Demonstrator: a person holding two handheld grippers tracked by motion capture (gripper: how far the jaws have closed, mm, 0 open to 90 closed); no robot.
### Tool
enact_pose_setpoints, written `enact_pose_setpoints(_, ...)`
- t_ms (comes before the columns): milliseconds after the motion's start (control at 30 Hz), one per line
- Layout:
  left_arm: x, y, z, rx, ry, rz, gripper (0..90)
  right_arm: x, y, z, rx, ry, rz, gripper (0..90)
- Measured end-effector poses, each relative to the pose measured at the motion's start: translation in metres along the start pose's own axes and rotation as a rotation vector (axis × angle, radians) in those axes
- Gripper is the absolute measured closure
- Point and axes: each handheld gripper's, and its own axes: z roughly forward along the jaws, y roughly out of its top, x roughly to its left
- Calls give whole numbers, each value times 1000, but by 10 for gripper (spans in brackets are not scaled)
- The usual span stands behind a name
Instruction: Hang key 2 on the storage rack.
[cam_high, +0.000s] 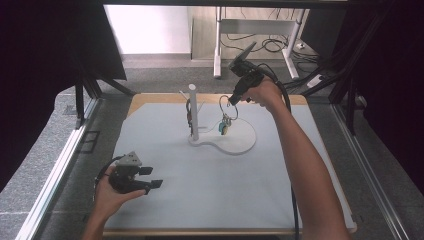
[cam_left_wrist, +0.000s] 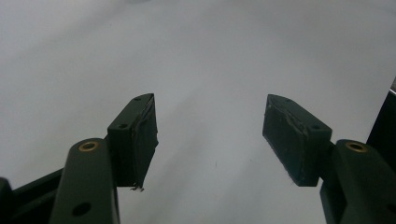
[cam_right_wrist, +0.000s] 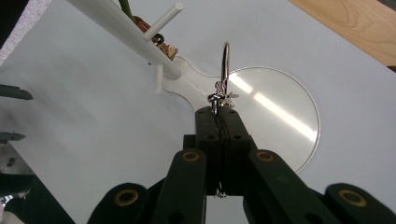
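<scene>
Even, soft light; glare streaks on the white base (cam_right_wrist: 280, 116).

- L gripper (cam_left_wrist: 210, 135): jaws rise from bottom edge, spread wide apart, nothing between.
- Left-hand pad (cam_left_wrist: 140, 140): dark, worn, frayed at lower corner.
- Right-hand pad (cam_left_wrist: 285, 137): dark, scuffed along top edge, inner face turned toward centre.
- Brass-ringed screw holes on both arms near bottom corners.
- Pale grey surface (cam_left_wrist: 205, 56) behind & below jaws, bare, a few tiny specks.
- Dark edge (cam_left_wrist: 385, 121) at far right of pic; can't tell what.
</scene>
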Motion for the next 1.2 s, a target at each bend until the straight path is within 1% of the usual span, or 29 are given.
enact_pose_setpoints(133,1,0,-1,-2,0,3,357,0,4,2,7,-2,-2,884)
enact_pose_setpoints(267,1,0,-2,-8,-1,-5,357,0,9,3,10,-10,-7,884)
enact_pose_setpoints(333,1,0,-2,-11,0,-4,358,1,11,3,10,-8,-3,884)
enact_pose_setpoints(500,2,0,-3,-12,0,-4,358,2,14,5,12,-14,-11,884)
enact_pose_setpoints(700,1,-1,-3,-19,-2,-12,358,6,19,8,13,-18,-20,884)
enact_pose_setpoints(833,2,-1,-5,-19,-3,-10,358,8,22,10,12,-16,-21,884)
enact_pose_setpoints(967,2,0,-4,-23,-6,-11,358,7,25,12,10,-10,-17,884)
enact_pose_setpoints(1200,2,-1,-5,-22,-5,-11,358,7,28,17,9,-18,-18,884)
